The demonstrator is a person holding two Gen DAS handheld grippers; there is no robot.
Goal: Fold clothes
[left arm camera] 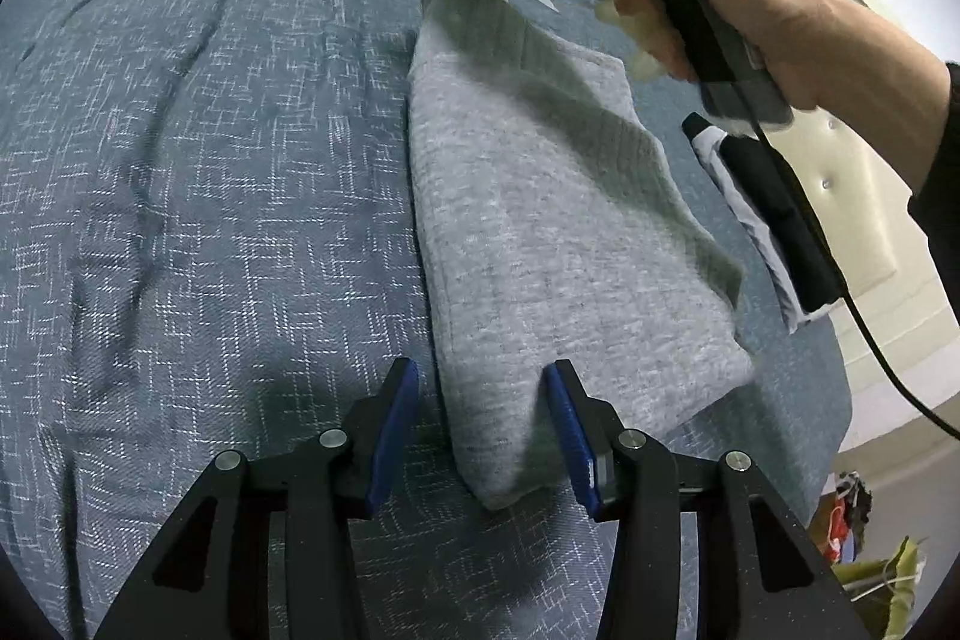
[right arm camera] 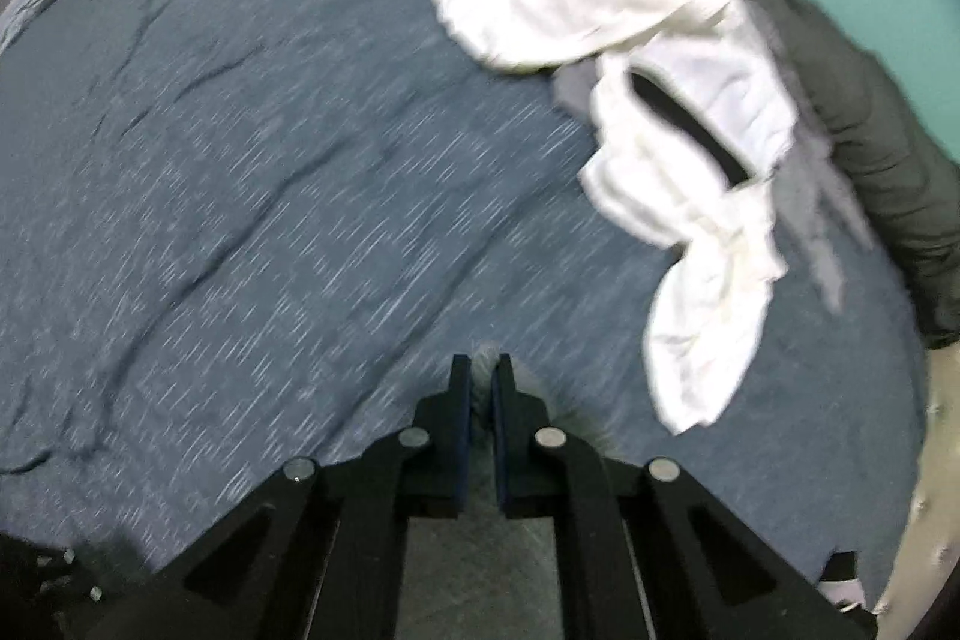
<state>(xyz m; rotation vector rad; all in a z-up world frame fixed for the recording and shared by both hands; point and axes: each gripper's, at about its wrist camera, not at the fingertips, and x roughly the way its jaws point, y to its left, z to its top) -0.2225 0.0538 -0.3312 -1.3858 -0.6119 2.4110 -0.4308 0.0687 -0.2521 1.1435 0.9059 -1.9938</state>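
A: Item: folded grey knit garment [left arm camera: 540, 244], on blue bed cover [left arm camera: 180, 190]?
B: Yes. Left gripper [left arm camera: 480, 436] fingers spread astride near corner; right gripper [right arm camera: 480, 388] pinches far edge, lifting, seemingly to fold

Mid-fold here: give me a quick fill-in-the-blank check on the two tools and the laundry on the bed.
1. The left tool is ____, its blue pads either side of the grey garment.
2. The right tool is shut on a corner of the ____ garment.
3. The unfolded pile waiting on the blue bedspread is mostly ____.

Missing words: open; grey; white
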